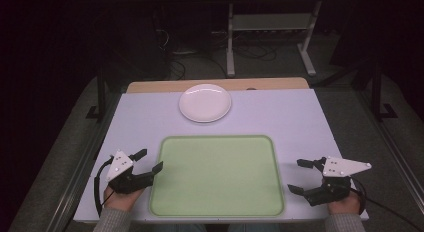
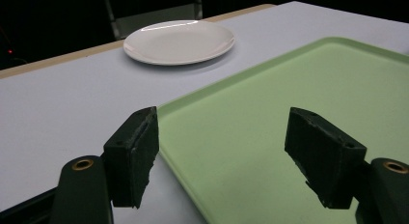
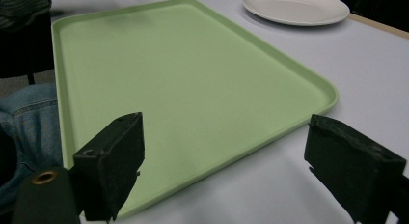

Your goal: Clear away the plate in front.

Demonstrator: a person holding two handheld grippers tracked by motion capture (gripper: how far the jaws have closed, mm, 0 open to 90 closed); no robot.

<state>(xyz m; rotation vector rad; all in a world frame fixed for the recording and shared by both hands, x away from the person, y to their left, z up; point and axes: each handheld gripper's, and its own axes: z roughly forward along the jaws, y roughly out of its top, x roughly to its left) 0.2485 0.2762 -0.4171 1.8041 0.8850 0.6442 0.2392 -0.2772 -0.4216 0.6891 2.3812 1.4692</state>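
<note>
A pale green tray (image 1: 218,176) lies flat and bare on the white table, near its front edge. Beyond it, toward the far edge, sits a white plate (image 1: 205,102), also bare. My left gripper (image 1: 150,160) rests at the tray's left edge, open, with nothing between its jaws; its own view has the tray's rim (image 2: 193,96) between the jaws and the plate (image 2: 179,40) farther off. My right gripper (image 1: 298,176) rests on the table just right of the tray, open and holding nothing; its view looks across the tray (image 3: 188,74) toward the plate (image 3: 296,7).
The white table top (image 1: 295,122) has a wooden strip along its far edge. Dark floor, cables and a metal stand lie beyond. The person's knees in jeans (image 3: 29,113) are at the front edge.
</note>
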